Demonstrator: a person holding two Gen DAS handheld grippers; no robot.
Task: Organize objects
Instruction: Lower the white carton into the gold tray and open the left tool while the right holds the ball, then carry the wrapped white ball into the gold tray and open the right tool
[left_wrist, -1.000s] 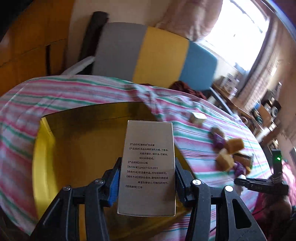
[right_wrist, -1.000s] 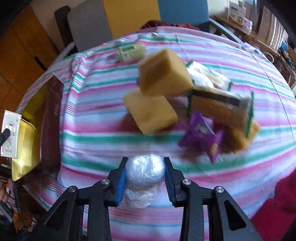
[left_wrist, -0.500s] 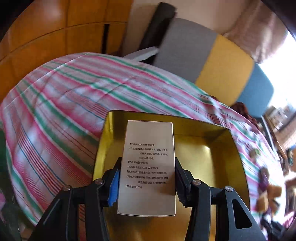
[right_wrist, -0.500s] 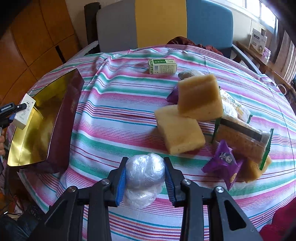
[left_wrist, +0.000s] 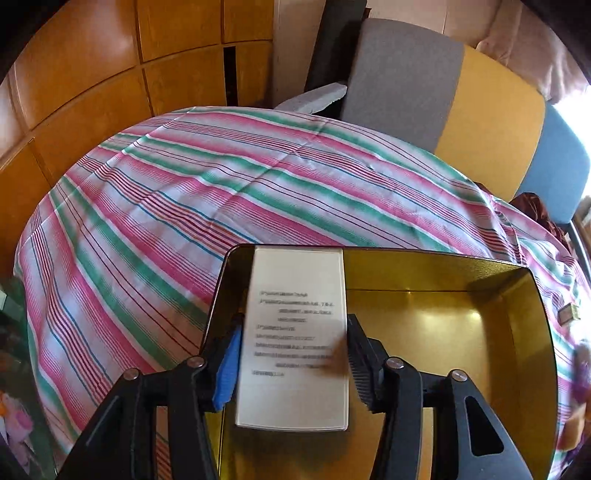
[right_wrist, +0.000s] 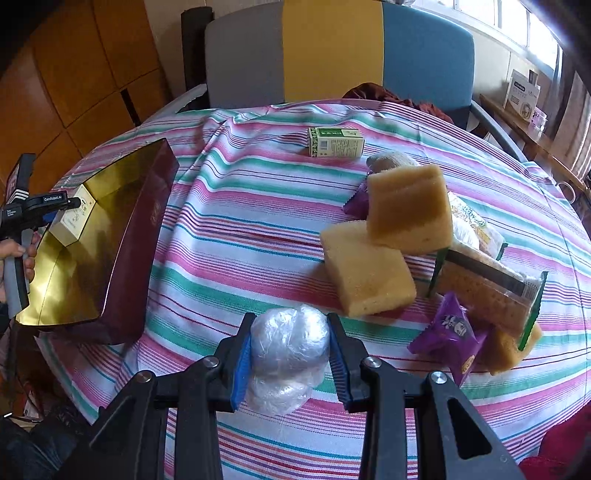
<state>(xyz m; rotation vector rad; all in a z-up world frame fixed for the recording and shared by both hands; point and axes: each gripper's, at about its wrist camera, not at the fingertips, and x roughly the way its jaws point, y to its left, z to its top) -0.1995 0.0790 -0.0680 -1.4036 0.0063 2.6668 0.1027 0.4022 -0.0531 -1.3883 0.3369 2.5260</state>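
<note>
**White carton released over the gold box; wrapped ball pinched above the cloth**

The left gripper points down into the gold-lined box, which stands on the striped tablecloth. Between its fingers is the white printed carton. The jaws have just been opening, and the carton is between them but not pressed: a thin gap shows between the blue left pad and the carton's left edge, and the black right finger stands at the carton's right edge, where the print is blurred. The carton lies along the left side of the box, its far end near the far wall and its near end a little behind the fingertips. In the right wrist view the same carton shows in the far left corner of the box, with the left gripper above it and a hand on the handle.

The right gripper is closed on a ball wrapped in clear plastic film. Both blue pads press its sides, and the loose film hangs below the fingers. The ball is held above the near part of the tablecloth, to the right of the box.

Further right lie two yellow sponge blocks, one leaning on the other, a purple packet, a clear packet with green edges and a green and white carton.
</note>
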